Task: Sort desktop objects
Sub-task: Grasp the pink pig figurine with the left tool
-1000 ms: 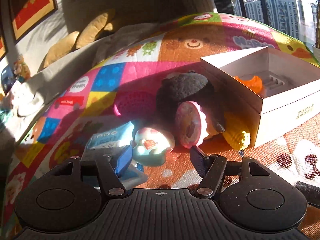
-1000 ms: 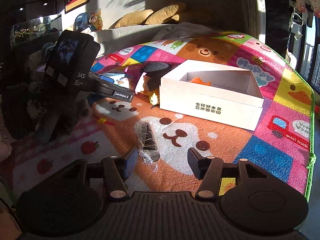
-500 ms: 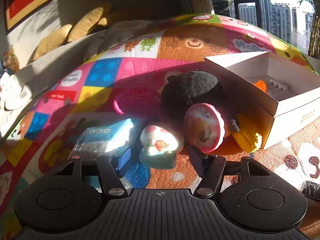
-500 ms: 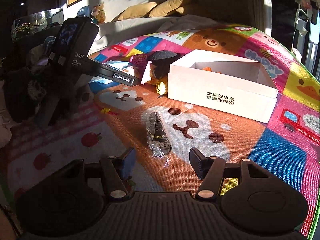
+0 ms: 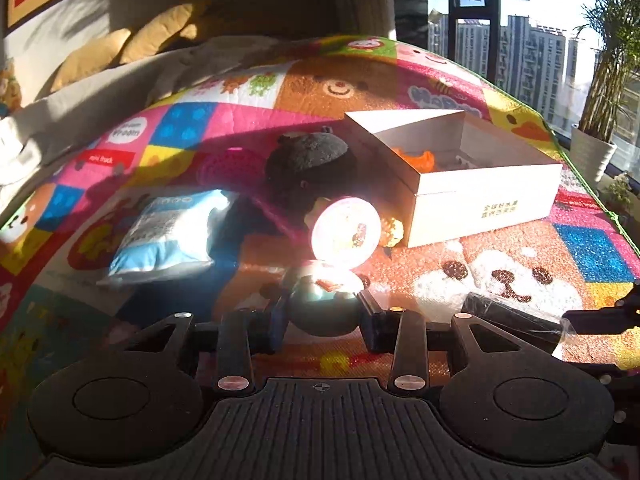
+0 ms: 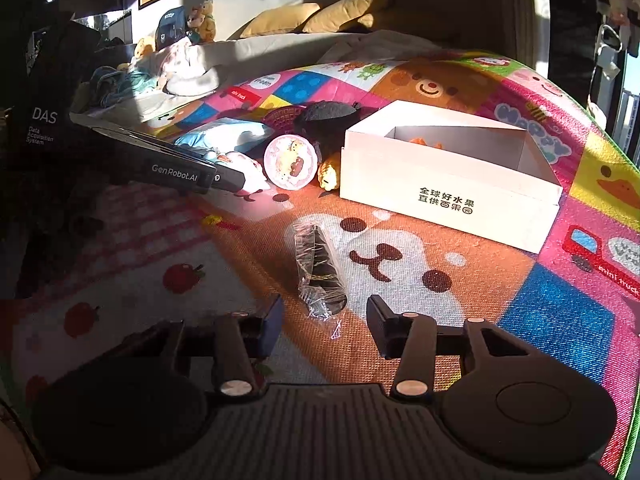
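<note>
My left gripper (image 5: 322, 312) is shut on a small round pastel toy (image 5: 322, 304) and holds it just above the play mat. Behind it stand a pink round tin (image 5: 346, 234), a black plush (image 5: 310, 160), a yellow corn toy (image 5: 390, 232) and a blue packet (image 5: 164, 236). The open white box (image 5: 480, 196) holds an orange piece (image 5: 416, 160). My right gripper (image 6: 324, 320) is open, its fingers on either side of the near end of a black item in clear wrap (image 6: 320, 268). The left gripper also shows in the right wrist view (image 6: 240, 178).
A colourful play mat (image 6: 560, 312) covers the floor. A pink woven basket (image 6: 282, 114) lies behind the plush. A sofa with yellow cushions (image 6: 320, 16) and stuffed toys lines the far side. A potted plant (image 5: 592, 156) stands by the window at right.
My left gripper closed on the pastel toy and drew back with it from the pile. My right gripper moved forward so the wrapped black item sits between its fingers.
</note>
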Demonstrator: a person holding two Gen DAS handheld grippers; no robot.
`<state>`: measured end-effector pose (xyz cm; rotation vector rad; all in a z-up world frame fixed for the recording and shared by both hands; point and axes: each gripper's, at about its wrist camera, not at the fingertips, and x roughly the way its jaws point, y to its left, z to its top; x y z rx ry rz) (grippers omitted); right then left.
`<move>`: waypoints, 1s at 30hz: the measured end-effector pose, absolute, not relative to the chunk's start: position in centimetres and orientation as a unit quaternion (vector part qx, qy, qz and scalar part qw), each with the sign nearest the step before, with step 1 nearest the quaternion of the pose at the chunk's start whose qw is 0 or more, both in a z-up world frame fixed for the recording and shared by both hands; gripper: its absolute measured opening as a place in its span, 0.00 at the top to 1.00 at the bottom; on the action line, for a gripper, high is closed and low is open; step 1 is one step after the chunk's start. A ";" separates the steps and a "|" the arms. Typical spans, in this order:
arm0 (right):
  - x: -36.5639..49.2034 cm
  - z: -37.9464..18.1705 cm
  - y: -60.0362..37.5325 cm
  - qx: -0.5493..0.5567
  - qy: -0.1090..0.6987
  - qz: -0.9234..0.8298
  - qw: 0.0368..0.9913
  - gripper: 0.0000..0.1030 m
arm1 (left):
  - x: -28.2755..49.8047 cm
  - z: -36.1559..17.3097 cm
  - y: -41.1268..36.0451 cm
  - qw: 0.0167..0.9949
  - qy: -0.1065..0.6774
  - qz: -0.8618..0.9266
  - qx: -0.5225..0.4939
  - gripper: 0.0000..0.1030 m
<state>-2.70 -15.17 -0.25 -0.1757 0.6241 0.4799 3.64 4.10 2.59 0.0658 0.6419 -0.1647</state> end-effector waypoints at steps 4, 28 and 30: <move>-2.1 0.0 -14.5 -0.108 0.298 0.230 0.920 0.76 | 1.1 2.0 2.5 0.940 0.322 -0.108 0.024 0.60; -0.2 1.3 -18.9 -0.063 0.318 0.119 0.939 0.30 | 0.5 0.6 1.7 0.941 0.325 -0.089 0.000 0.01; 0.5 1.1 -18.1 -0.026 0.334 0.116 0.935 0.17 | 0.6 0.5 1.8 0.940 0.330 -0.083 -0.002 0.01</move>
